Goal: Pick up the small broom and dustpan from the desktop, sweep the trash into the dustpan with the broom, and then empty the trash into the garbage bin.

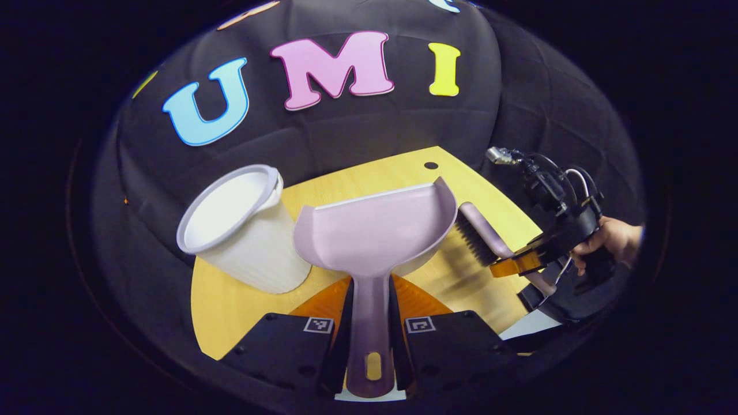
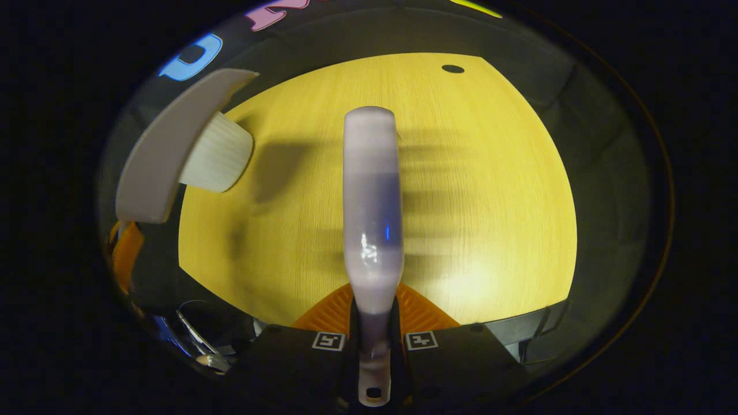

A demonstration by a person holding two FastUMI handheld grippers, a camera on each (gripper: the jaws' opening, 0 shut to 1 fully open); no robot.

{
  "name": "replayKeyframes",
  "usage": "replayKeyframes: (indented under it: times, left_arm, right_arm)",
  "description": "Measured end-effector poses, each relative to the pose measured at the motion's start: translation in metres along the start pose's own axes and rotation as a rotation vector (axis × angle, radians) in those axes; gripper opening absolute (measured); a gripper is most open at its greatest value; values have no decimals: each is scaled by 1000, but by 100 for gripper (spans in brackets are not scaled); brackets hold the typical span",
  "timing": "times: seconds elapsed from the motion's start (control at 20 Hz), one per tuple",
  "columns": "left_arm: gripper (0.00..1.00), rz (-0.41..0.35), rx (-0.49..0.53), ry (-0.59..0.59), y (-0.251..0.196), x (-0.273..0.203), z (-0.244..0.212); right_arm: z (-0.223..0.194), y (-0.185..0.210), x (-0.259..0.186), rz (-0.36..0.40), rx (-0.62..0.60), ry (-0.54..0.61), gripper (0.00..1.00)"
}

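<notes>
No brand or readable label shows on any of the things; the only markings are small square black-and-white tags on the claw bodies.

The table (image 2: 490, 173) is yellow wood-grain with a dark round hole near its far edge, and black cloth hangs behind and around it.

In the left gripper view, the left claw (image 1: 369, 300) is clenched on the handle of the lilac dustpan (image 1: 375, 230), both fingers pressing its sides; the pan is held above the table with its open mouth facing away. Just left of it stands the white ribbed garbage bin (image 1: 242, 236), tilted by the lens, its rim near the pan's edge. To the right, farther off, a hand (image 1: 611, 242) holds the right claw, which grips the small broom (image 1: 481, 233) — its dark bristles lie beside the dustpan's right wall.

In the right gripper view, the right claw (image 2: 373, 323) grasps the broom's handle, the lilac back of the broom reaching out over the table, with the bin at upper left.
</notes>
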State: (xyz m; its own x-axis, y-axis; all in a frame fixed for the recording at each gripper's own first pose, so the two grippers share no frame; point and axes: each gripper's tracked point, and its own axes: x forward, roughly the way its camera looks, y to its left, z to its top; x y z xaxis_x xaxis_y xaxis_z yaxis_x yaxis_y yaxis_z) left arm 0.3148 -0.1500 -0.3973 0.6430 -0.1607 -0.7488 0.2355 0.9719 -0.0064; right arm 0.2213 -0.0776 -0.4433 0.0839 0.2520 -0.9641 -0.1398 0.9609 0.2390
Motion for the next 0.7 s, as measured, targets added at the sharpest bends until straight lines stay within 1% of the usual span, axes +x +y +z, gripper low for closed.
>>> replayKeyframes:
  times: [0.15,0.3,0.4,0.55,0.65,0.7]
  left_arm:
    - [29,38,-45,41,-3,60,-35]
    - [29,54,-63,45,-8,90,-56]
    - [29,50,-65,55,-13,99,-66]
    - [29,90,-60,62,-13,103,-73]
    - [29,118,-74,75,-10,107,-78]
    - [30,120,-76,91,-8,108,-81]
  right_arm:
    - [-2,4,18,-25,-13,37,24]
    - [-1,12,35,-43,-32,63,24]
    - [-1,18,47,-57,-44,81,24]
    - [10,20,69,-72,-36,117,24]
    - [14,20,77,-81,-31,129,24]
    - [16,19,78,-87,-30,125,24]
